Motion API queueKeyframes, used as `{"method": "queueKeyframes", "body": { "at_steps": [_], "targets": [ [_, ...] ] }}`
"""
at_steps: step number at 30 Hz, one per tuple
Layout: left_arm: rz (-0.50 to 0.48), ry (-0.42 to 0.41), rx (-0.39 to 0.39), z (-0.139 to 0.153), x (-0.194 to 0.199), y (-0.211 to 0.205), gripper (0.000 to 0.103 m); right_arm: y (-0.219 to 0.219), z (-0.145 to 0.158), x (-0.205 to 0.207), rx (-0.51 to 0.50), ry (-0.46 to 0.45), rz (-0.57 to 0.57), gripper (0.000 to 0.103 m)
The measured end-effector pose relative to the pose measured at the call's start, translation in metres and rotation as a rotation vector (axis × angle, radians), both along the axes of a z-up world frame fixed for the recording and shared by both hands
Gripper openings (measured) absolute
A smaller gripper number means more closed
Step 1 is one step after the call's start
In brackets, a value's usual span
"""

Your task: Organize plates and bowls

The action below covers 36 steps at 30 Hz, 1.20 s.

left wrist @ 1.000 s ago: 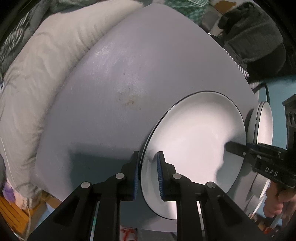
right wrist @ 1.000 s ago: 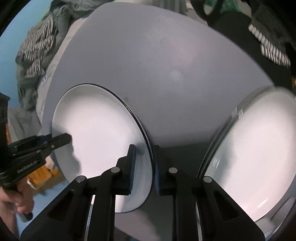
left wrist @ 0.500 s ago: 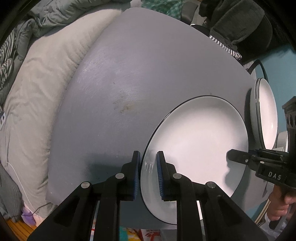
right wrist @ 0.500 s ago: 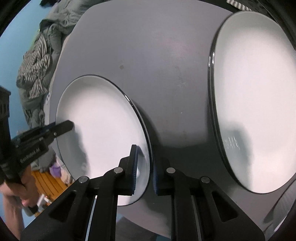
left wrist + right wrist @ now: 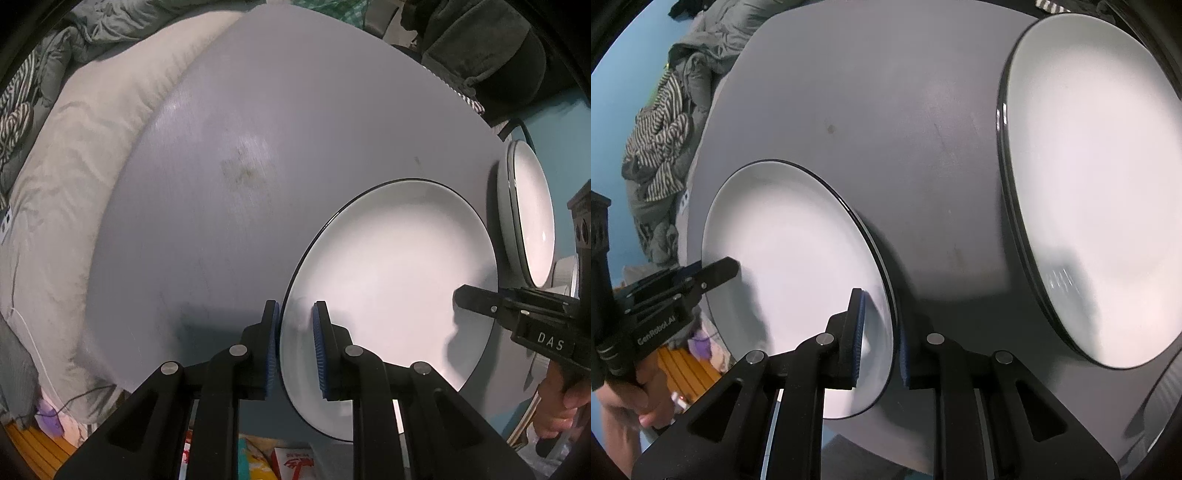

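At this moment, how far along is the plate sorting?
Done: one white plate stack sits on the grey table. In hand: left gripper and right gripper both clamp a black-rimmed plate by opposite rims. Left: setting it onto the stack; no bowls clearly visible.

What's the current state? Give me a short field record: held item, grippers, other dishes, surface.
held item: round white plate with thin black rim, gripped on opposite edges above the table
left gripper: shut on the plate's rim
right gripper: shut on the plate's rim
other dishes: second white black-rimmed plate lying on the table, apart from the held one
surface: round grey table, faint brown stain
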State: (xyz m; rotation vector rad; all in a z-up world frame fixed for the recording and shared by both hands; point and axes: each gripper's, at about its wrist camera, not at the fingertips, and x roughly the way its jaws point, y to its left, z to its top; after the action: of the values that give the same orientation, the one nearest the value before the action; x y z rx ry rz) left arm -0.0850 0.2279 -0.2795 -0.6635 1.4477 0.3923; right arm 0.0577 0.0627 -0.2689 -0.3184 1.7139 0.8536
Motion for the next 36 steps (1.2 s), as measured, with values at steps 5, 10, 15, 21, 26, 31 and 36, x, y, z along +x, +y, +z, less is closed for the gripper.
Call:
{"method": "queueKeyframes", "body": {
  "at_steps": [5,10,15,21,26,31,36],
  "targets": [
    [0.016,-0.005,-0.043,-0.002,-0.008,-0.01,0.016,-0.013,0.0,-0.001,-0.005,0.004,0.011,0.016],
    [0.007,-0.007,-0.057,0.004,-0.005,-0.026,0.015,-0.032,0.007,0.003,0.006,0.004,-0.009,0.014],
    [-0.022,-0.009,-0.059,0.013,0.003,-0.037,0.015,-0.044,0.017,0.008,0.011,-0.001,-0.036,0.015],
    [-0.07,-0.029,-0.046,0.026,0.019,-0.039,0.015,-0.056,0.03,0.015,0.014,-0.019,-0.063,0.015],
    [-0.103,-0.048,-0.037,0.035,0.04,-0.04,0.015,-0.066,0.041,0.025,0.016,-0.03,-0.085,0.014],
    [-0.131,-0.063,-0.028,0.044,0.063,-0.045,0.015,-0.071,0.049,0.036,0.019,-0.036,-0.106,0.015],
    [-0.171,-0.071,-0.002,0.049,0.098,-0.054,0.015,-0.076,0.052,0.05,0.022,-0.037,-0.134,0.014]
  ]
}}
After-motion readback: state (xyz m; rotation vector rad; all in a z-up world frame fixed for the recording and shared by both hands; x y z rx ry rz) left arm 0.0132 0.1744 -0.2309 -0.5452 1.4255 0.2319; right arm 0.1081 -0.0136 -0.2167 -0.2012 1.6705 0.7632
